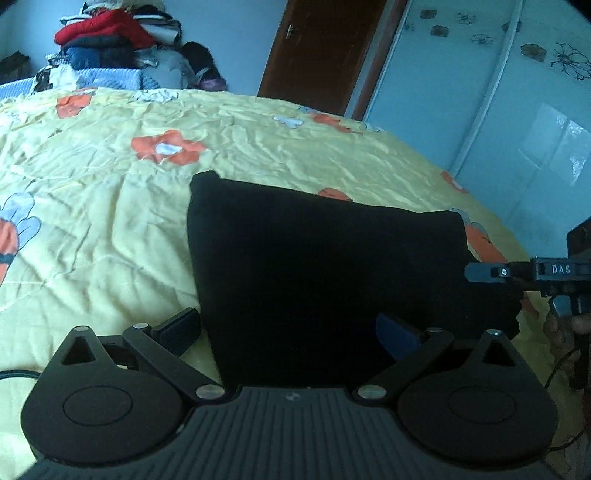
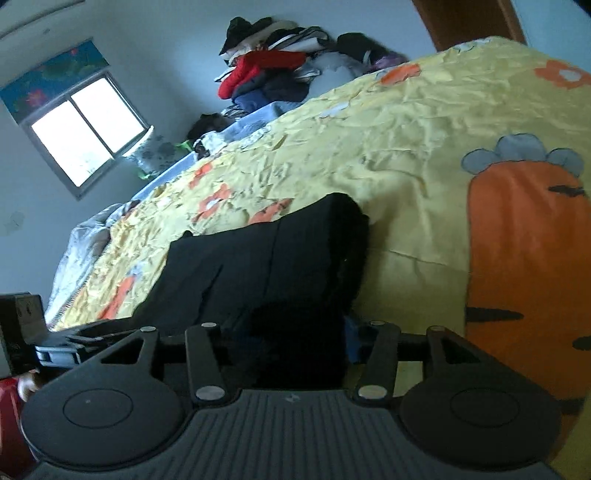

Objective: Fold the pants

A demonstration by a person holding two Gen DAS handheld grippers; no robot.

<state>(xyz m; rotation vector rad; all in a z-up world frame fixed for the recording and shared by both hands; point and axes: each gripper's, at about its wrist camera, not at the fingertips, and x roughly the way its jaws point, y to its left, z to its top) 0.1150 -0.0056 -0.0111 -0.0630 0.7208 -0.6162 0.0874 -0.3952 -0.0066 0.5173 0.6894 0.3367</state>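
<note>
Yellow flowered quilted bedspread (image 1: 110,229) fills both views. Black folded cloth pants (image 1: 317,273) lie centre frame as a compact block; folding looks nearly finished. Left gripper (image 1: 288,332) spread wide, holding nothing. Right gripper (image 2: 291,332): jaws part-open around the pants' near edge; grip unclear.

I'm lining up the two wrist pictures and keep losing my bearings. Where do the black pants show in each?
Left wrist: the black pants fill the lower middle, lying folded on the yellow bedspread.
Right wrist: the pants sit low, middle-left, slanting up to the right.
Shared landmark: the clothes pile with the red garment, at the bed's far end.
</note>
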